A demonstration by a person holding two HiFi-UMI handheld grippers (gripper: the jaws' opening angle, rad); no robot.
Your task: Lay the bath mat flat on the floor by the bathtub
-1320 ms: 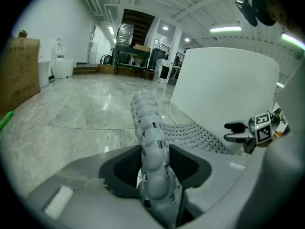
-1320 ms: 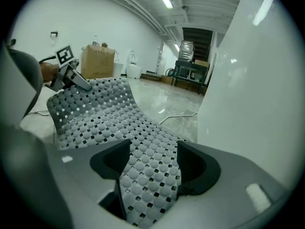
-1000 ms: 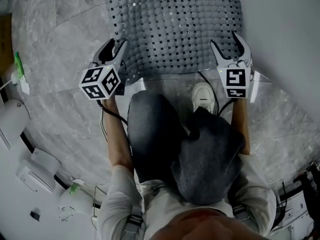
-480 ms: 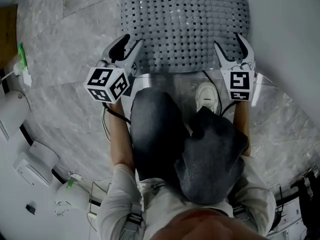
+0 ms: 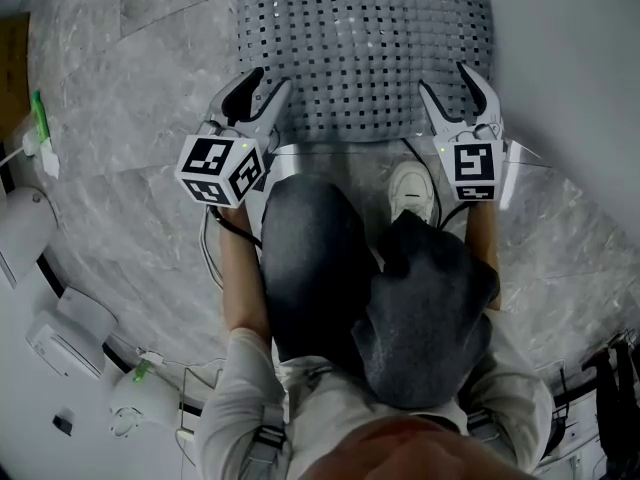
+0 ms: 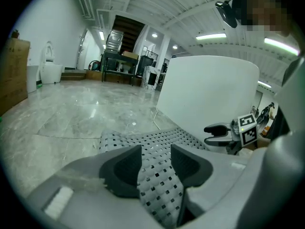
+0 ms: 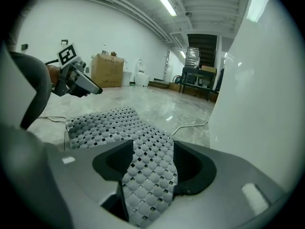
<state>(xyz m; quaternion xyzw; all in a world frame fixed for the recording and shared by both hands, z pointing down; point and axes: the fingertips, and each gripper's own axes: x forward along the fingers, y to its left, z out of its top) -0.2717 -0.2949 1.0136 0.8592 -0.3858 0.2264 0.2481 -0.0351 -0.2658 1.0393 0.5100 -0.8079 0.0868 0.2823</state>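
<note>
A grey perforated bath mat [image 5: 365, 53] lies spread on the marble floor beside the white bathtub [image 5: 570, 58]. My left gripper [image 5: 268, 76] hovers open over the mat's near left corner, and in the left gripper view the mat [image 6: 157, 175] shows through the gap of the left gripper [image 6: 156, 154]. My right gripper [image 5: 444, 78] is over the near right corner. Its jaws are closing but still stand wide apart, with the mat [image 7: 105, 123] running between them in the right gripper view and the pads not pressing on it.
The person crouches at the mat's near edge, a white shoe [image 5: 408, 190] just behind it. Cables [image 5: 215, 238] trail on the floor. A green-topped bottle [image 5: 40, 128] and white fixtures [image 5: 60, 338] sit at the left. A cardboard box [image 7: 107, 70] and shelves [image 6: 116, 63] stand far off.
The mat's near left corner has come down, and its near edge now runs straight. The left gripper shifted a little right along that edge. The right gripper has barely moved.
</note>
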